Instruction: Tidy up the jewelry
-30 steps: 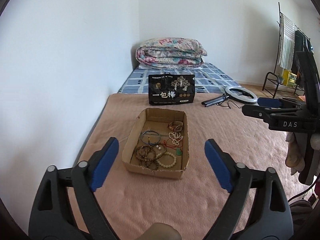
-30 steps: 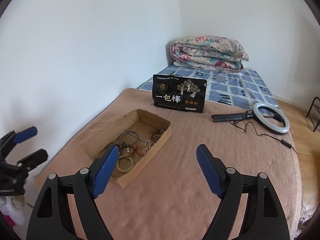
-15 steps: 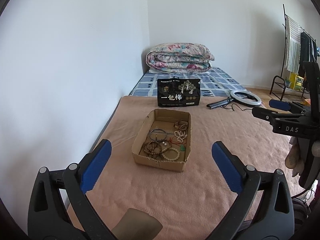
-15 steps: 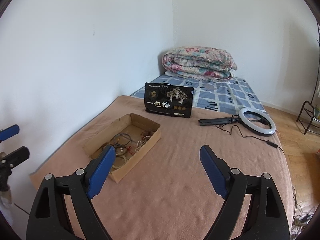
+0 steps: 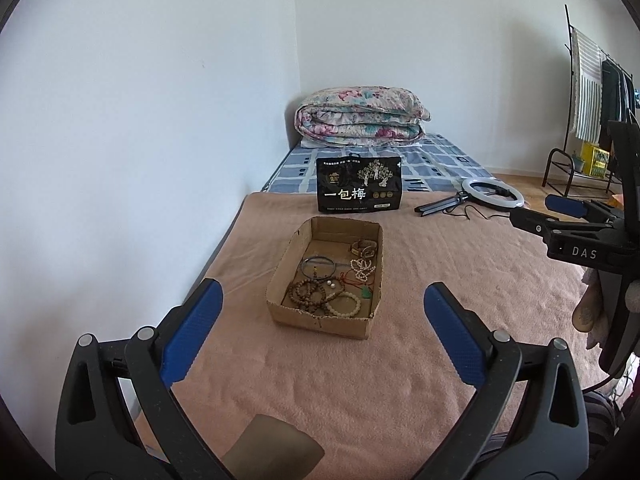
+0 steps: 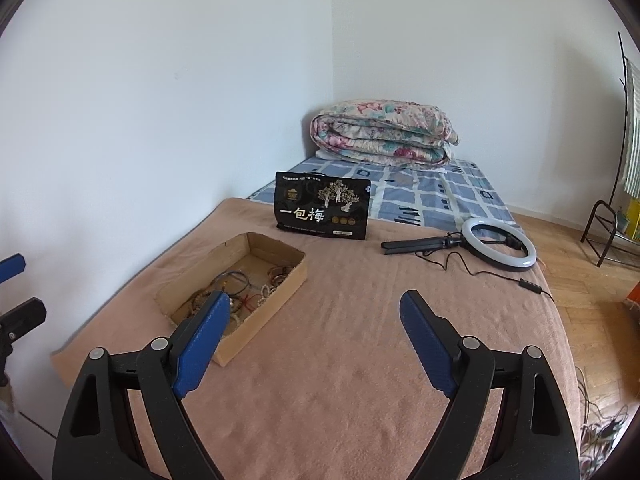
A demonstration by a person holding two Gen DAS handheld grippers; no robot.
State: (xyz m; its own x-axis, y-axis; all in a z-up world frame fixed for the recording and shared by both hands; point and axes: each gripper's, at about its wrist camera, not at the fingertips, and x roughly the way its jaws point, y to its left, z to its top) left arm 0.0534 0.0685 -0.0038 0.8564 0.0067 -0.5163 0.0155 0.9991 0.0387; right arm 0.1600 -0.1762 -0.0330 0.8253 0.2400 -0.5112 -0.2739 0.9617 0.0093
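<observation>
From my right wrist view, the right tool's left finger (image 6: 202, 344) hides the cardboard box's (image 6: 280, 286) near corner; its beads are too small to sort. The clothes rack (image 5: 588, 92) runs off frame.

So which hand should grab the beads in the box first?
Probably the left hand-held gripper. It is open and points straight at the cardboard box of bracelets, which sits centered between its fingers. The right hand-held gripper, also open, has the box off to its left side.
</observation>
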